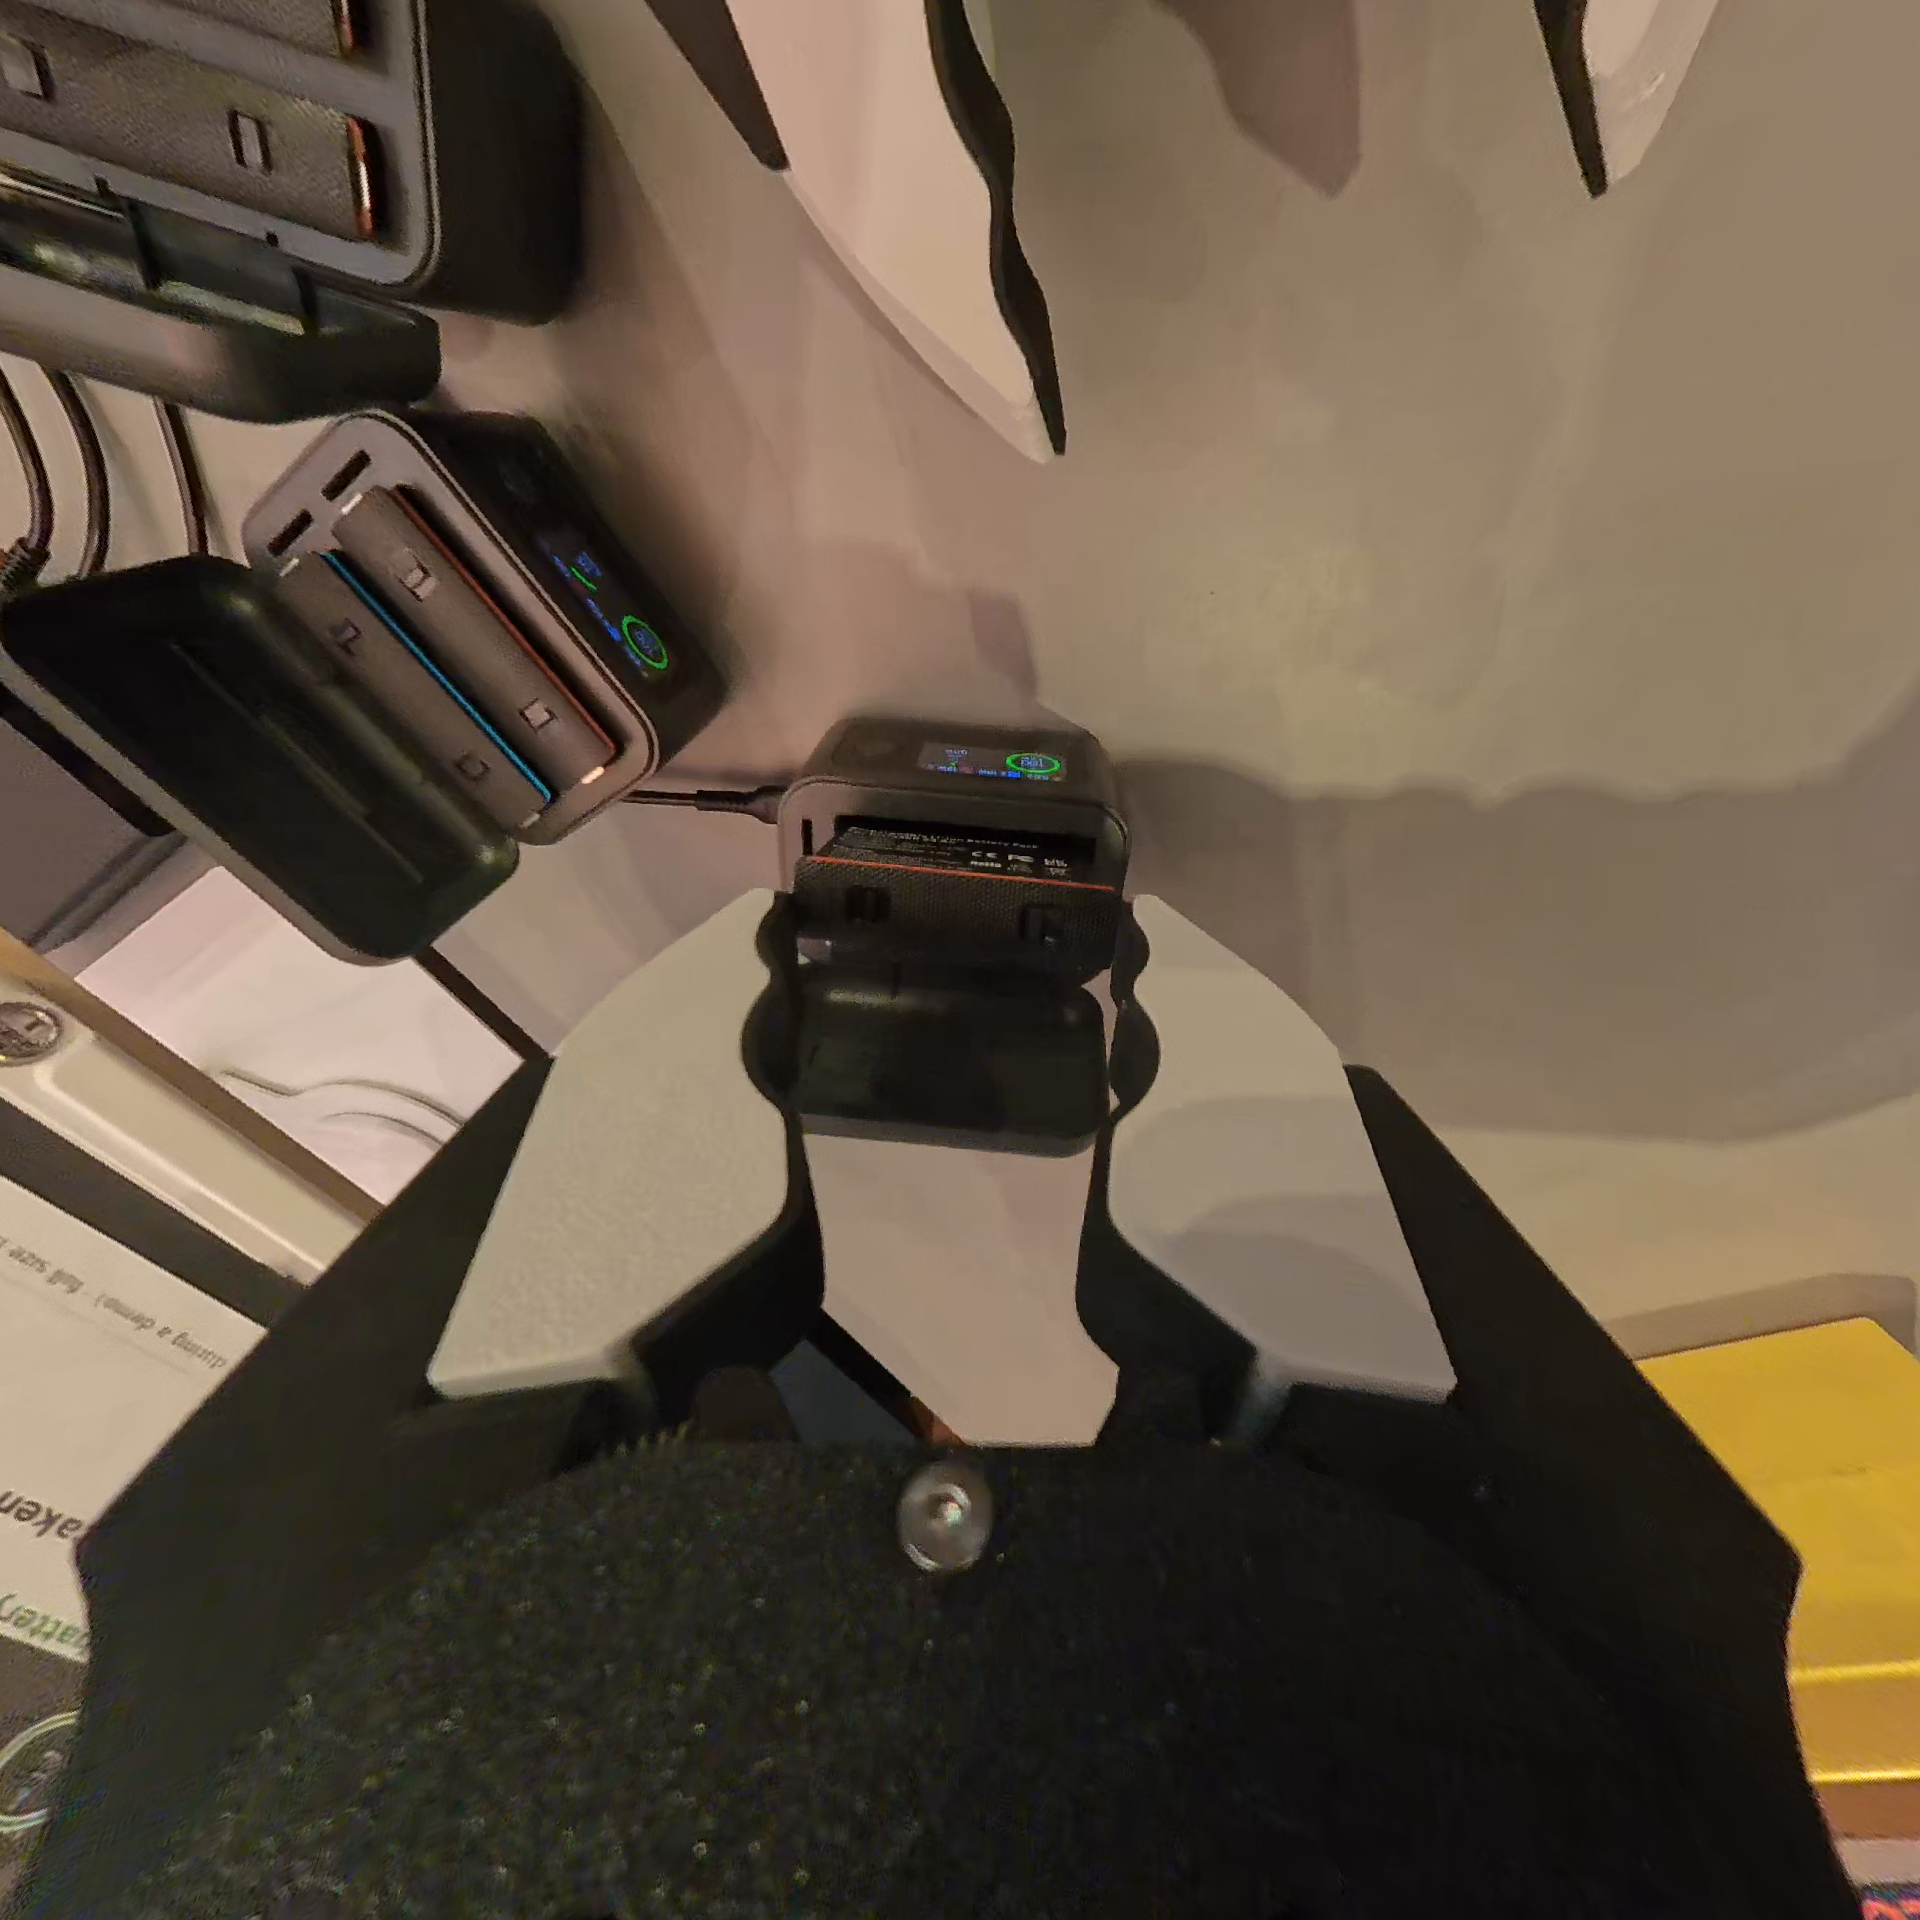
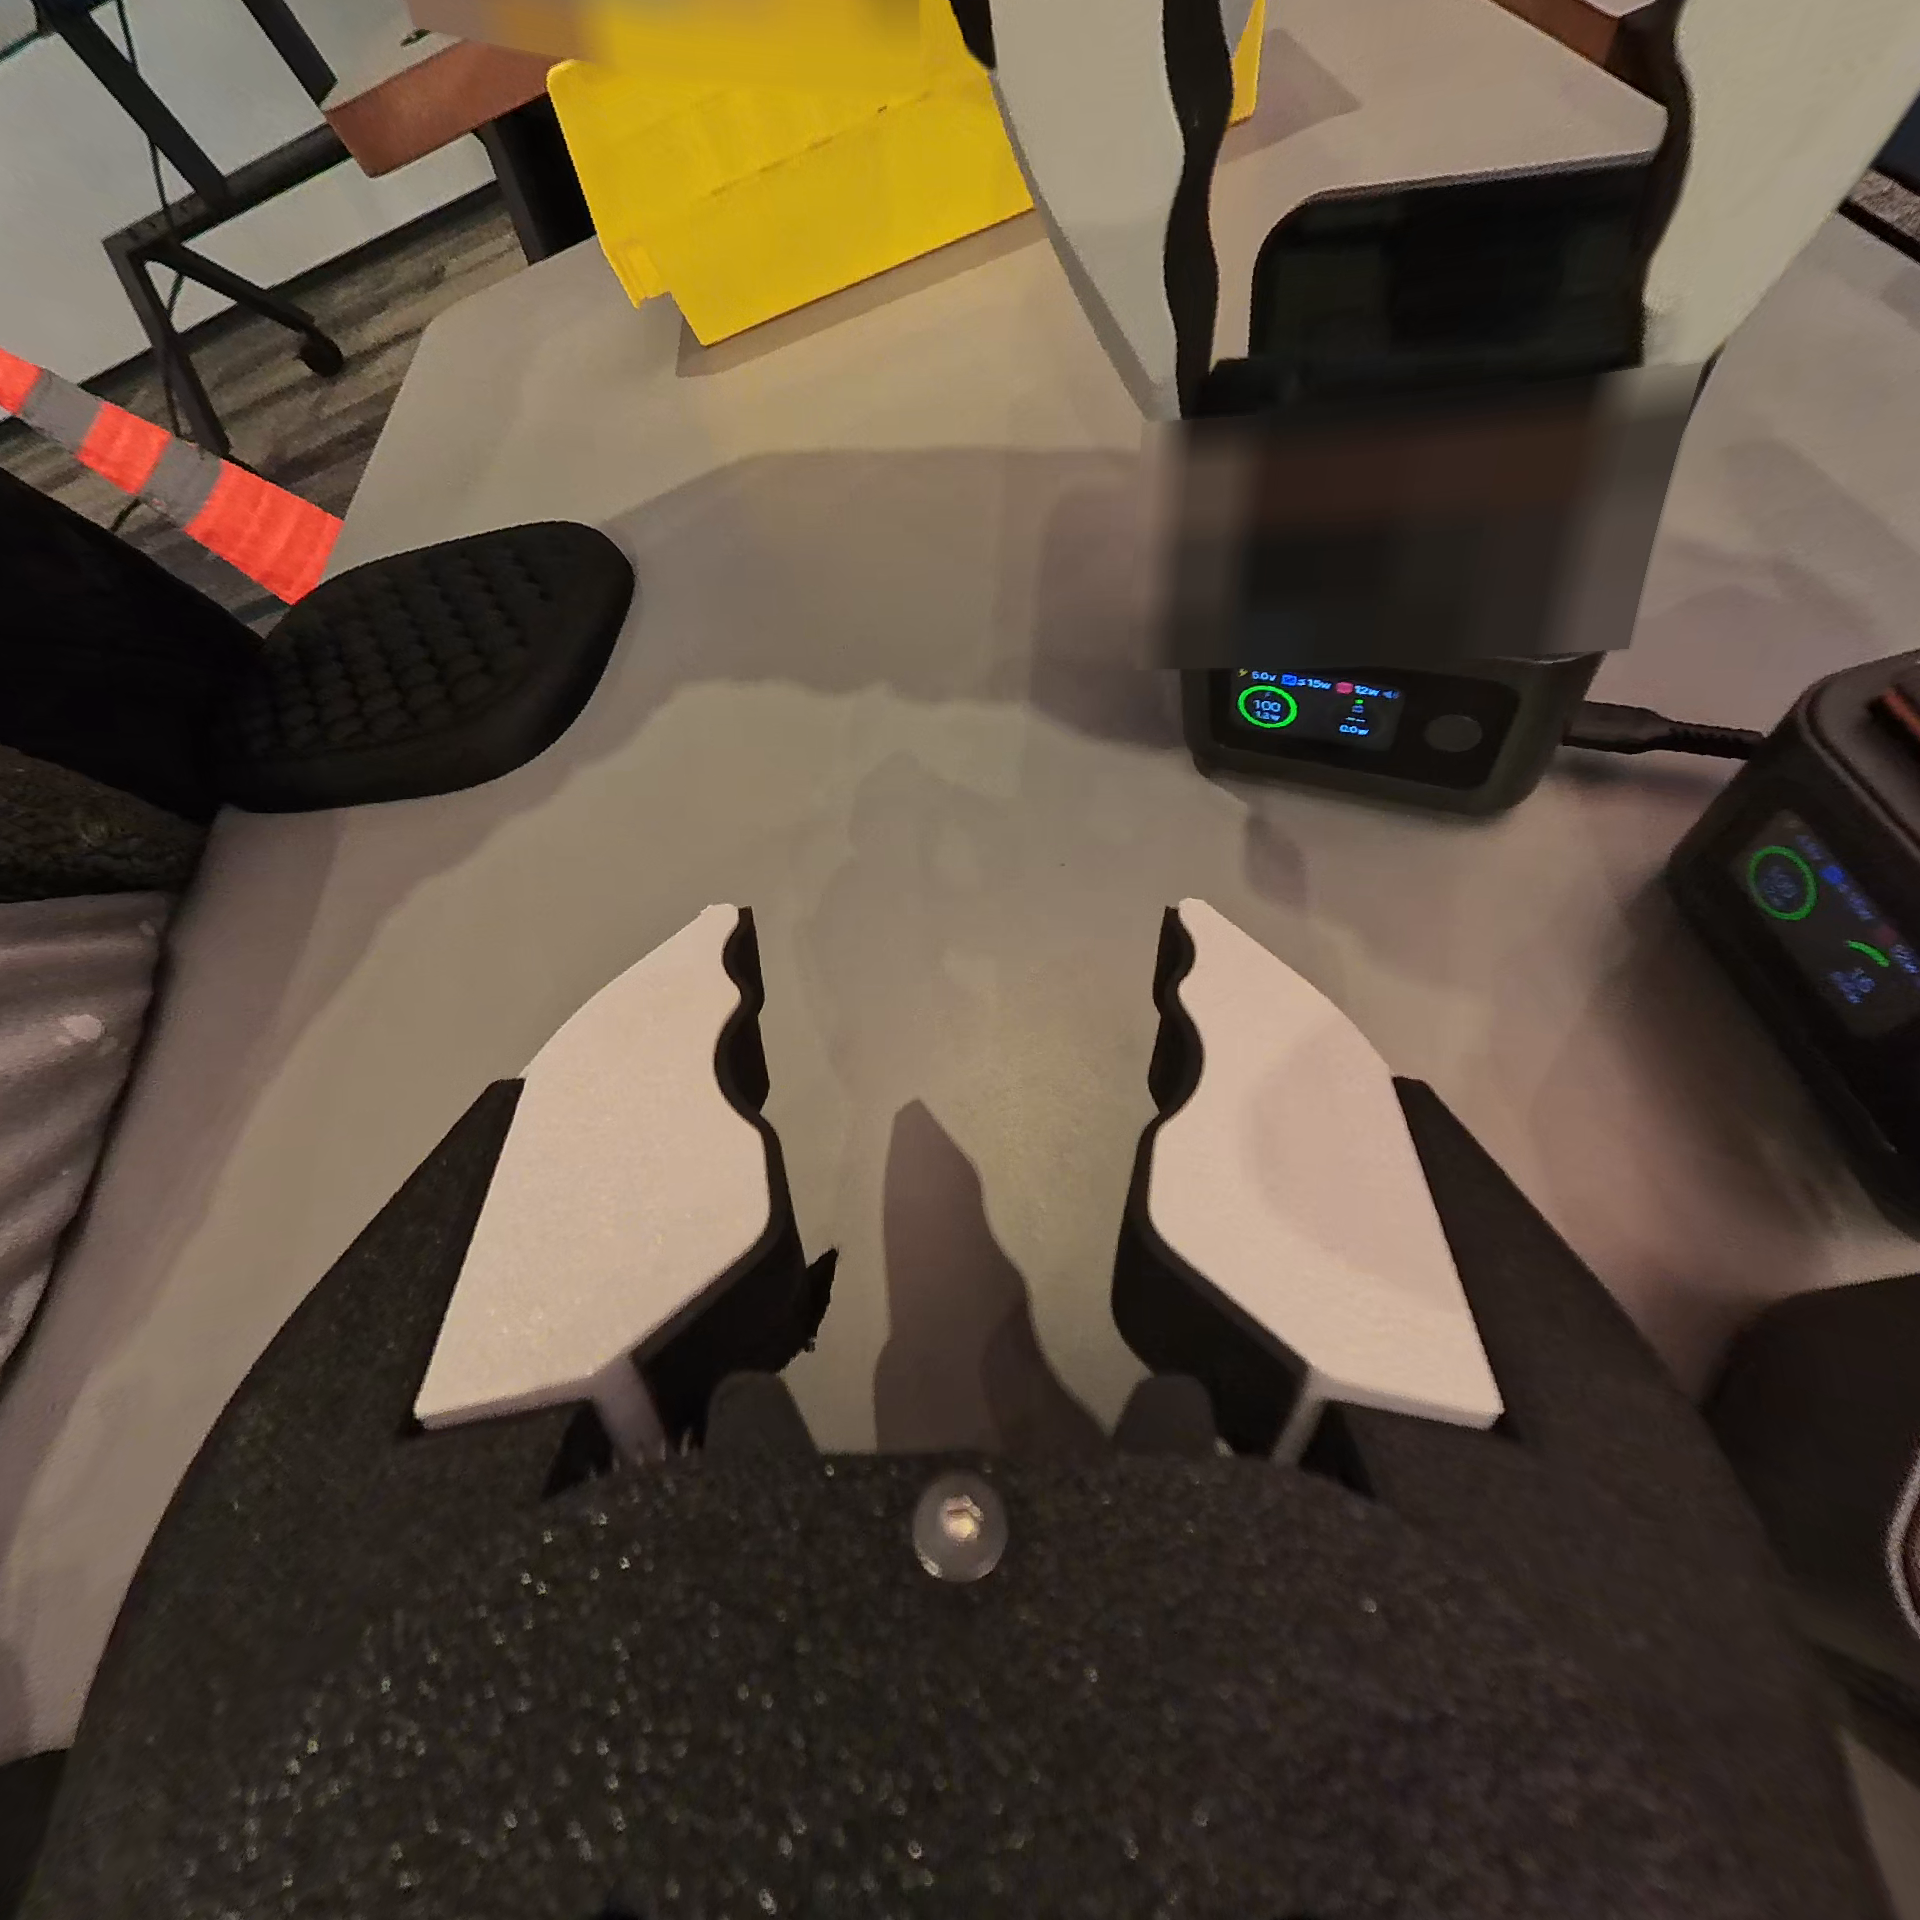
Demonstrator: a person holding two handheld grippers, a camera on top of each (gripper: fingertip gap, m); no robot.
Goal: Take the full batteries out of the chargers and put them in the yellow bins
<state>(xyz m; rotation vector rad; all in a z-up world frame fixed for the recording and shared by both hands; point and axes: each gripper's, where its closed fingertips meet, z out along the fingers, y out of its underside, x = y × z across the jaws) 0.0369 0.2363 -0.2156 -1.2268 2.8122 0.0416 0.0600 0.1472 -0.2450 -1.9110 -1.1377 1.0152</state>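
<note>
My left gripper (image 1: 951, 935) is shut on a black battery (image 1: 935, 902) with an orange stripe. The battery stands partly raised out of a small black charger (image 1: 951, 777) whose screen shows a green ring. The charger's lid (image 1: 940, 1081) lies open toward me. A second charger (image 1: 473, 634), to the left, holds two batteries with blue and red stripes. My right gripper (image 2: 961, 935) is open and empty over the grey table (image 2: 831, 623). A yellow bin (image 2: 800, 177) stands at the table's far edge. It also shows in the left wrist view (image 1: 1829, 1507), at lower right.
A third charger (image 1: 208, 135) with batteries sits at top left, with cables (image 1: 62, 468) by it. In the right wrist view, the small charger (image 2: 1351, 727) is ahead right, another charger (image 2: 1808, 935) is at the right edge, and a black chair (image 2: 416, 665) is at the table's left edge.
</note>
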